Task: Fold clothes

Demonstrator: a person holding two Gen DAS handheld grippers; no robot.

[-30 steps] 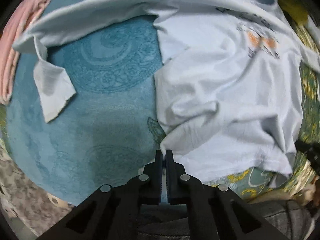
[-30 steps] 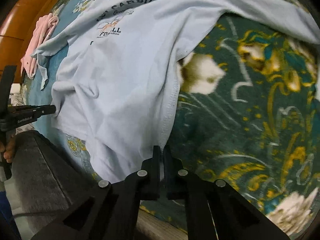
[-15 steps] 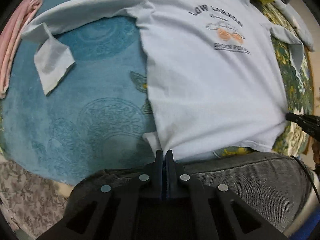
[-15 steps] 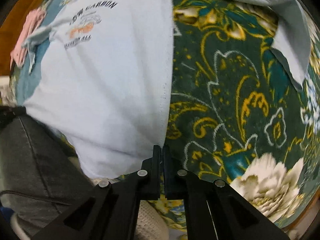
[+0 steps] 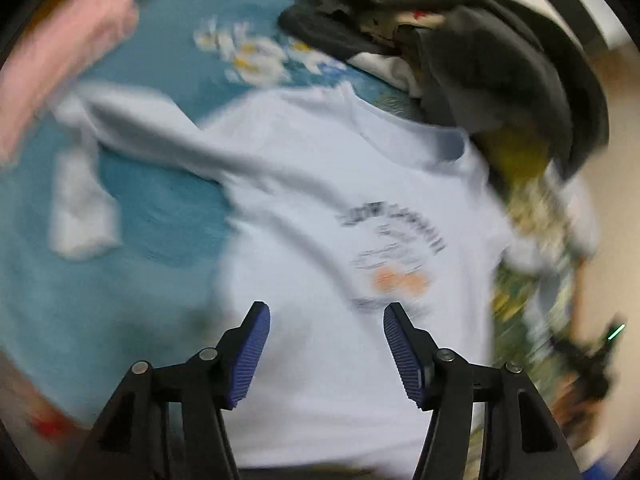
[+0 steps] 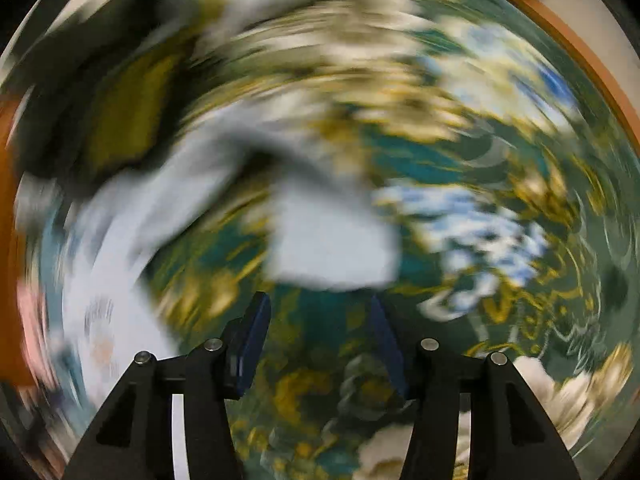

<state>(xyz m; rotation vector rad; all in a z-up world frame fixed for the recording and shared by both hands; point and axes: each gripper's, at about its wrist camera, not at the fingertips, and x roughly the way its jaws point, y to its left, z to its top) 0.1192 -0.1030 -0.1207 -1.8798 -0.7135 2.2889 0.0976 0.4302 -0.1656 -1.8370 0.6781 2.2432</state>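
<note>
A pale blue T-shirt [image 5: 320, 184] with a dark and orange chest print lies face up and spread flat on the patterned bed cover. My left gripper [image 5: 326, 316] hangs open above its lower body, nothing between the blue pads. One sleeve [image 5: 80, 216] reaches left over the teal cloth. In the right wrist view everything is smeared by motion. My right gripper [image 6: 320, 312] is open over the green flowered cover, just short of the shirt's other sleeve [image 6: 332, 236]. The shirt body [image 6: 104, 264] shows at the left edge there.
A heap of dark clothes [image 5: 480, 52] sits past the shirt's collar. Pink cloth [image 5: 68, 48] lies at the far left. The other gripper [image 5: 588, 352] shows at the right edge of the left wrist view. An orange-brown bed frame [image 6: 576, 52] rims the cover.
Both grippers have let go of the shirt's hem and opened. They have swung forward over the shirt, which now lies spread flat. Both views are blurred by fast motion.
</note>
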